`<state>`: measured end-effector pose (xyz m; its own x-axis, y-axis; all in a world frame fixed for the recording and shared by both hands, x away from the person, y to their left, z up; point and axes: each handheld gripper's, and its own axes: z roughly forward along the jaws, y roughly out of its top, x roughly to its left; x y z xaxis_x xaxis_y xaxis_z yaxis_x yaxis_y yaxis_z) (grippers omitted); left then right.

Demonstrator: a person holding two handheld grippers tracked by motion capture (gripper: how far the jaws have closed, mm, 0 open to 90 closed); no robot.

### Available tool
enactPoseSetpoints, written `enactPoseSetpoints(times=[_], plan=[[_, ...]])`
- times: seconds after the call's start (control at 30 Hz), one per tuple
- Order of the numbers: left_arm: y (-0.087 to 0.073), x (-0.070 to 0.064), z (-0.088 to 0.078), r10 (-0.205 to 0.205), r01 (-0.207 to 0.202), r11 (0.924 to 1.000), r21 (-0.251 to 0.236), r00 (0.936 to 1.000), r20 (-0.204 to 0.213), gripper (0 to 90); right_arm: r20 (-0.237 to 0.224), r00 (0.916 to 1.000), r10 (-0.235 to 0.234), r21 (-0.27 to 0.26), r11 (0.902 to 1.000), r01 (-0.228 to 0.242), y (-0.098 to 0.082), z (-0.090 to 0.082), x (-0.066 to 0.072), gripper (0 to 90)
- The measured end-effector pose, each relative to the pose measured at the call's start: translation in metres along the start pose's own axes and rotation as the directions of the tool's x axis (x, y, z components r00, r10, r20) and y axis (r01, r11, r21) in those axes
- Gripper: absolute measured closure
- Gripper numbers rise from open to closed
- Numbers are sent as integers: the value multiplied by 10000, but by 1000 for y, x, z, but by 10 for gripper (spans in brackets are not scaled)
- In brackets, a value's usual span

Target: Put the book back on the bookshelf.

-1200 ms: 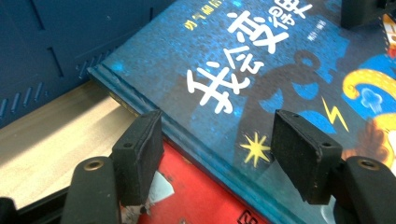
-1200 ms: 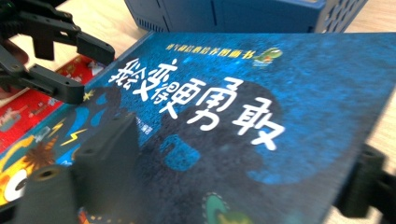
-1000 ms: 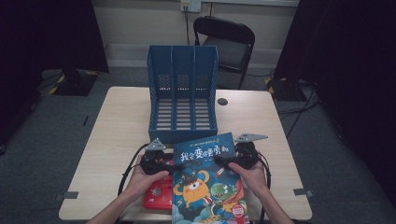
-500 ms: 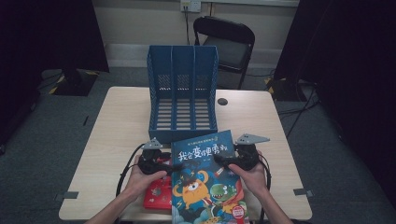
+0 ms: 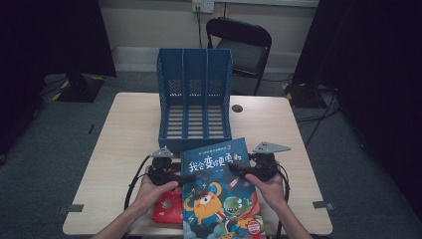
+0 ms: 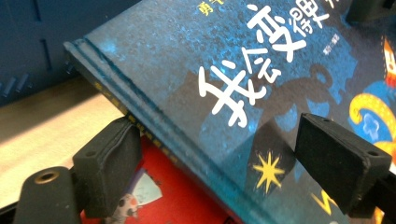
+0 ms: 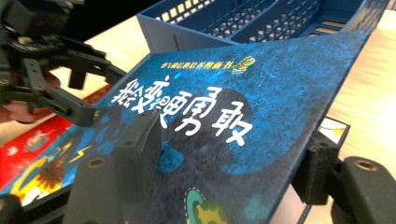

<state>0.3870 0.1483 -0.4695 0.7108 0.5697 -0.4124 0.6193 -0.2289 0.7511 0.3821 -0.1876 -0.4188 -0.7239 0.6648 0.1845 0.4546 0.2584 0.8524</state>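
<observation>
The blue book (image 5: 219, 191) lies in the lower middle of the high view, atop a red book (image 5: 166, 209) at the near edge of the table (image 5: 124, 144), with its far corner just short of the blue rack (image 5: 195, 99).

Against the picture of a second ago, the book has tipped a little to the right and slid slightly down the frame. The left tool (image 5: 185, 178) has just been opening: in the left gripper view its jaws stand one on either side of the book's spine edge, the lower pad (image 6: 109, 165) under the cover by the red book, the upper pad (image 6: 341, 161) clear above it, so this tool is released.

The right tool (image 5: 238, 171) has just been closing. In the right gripper view one pad (image 7: 140, 140) sits on the cover and the other (image 7: 317, 172) under the book's right edge; it looks to be clenched on the book, though the contact below is hard to see.

The book seems to be passing to the right tool alone, likely for lifting into a slot of the rack.
</observation>
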Motion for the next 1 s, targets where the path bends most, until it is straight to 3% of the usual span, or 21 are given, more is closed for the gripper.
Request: enactPoseSetpoints(times=[0.13, 0.27, 0.43, 0.57, 0.7, 0.83, 1.0], plan=[[1, -1, -1, 33, -33, 10000, 54, 10000, 25, 148, 72, 9999, -134, 98, 9999, 133, 2, -1, 3, 353], [2, -1, -3, -313, 318, 9994, -115, 9986, 422, 164, -3, 9998, -198, -34, 9998, 198, 4, -3, 6, 378], [2, 1, -4, -352, 357, 9993, -104, 9984, 453, 175, 68, 9996, -275, 163, 9995, 274, 9, -4, 8, 379], [4, 0, -8, -369, 381, 9990, -248, 9983, 454, 220, 83, 9999, -63, 307, 9995, 60, 9, -2, 7, 377], [7, -2, -11, -313, 337, 9984, -448, 9981, 536, 273, 25, 9989, 458, 627, 9970, -459, 10, 3, 3, 368], [10, -1, -17, -497, 530, 9964, -660, 9974, 519, 301, 161, 9992, 369, 551, 9978, -378, 15, 3, 6, 365], [16, 0, -26, -437, 478, 9945, -929, 9980, 452, 343, 260, 9992, 296, 276, 9992, -303, 21, 3, 10, 363]])
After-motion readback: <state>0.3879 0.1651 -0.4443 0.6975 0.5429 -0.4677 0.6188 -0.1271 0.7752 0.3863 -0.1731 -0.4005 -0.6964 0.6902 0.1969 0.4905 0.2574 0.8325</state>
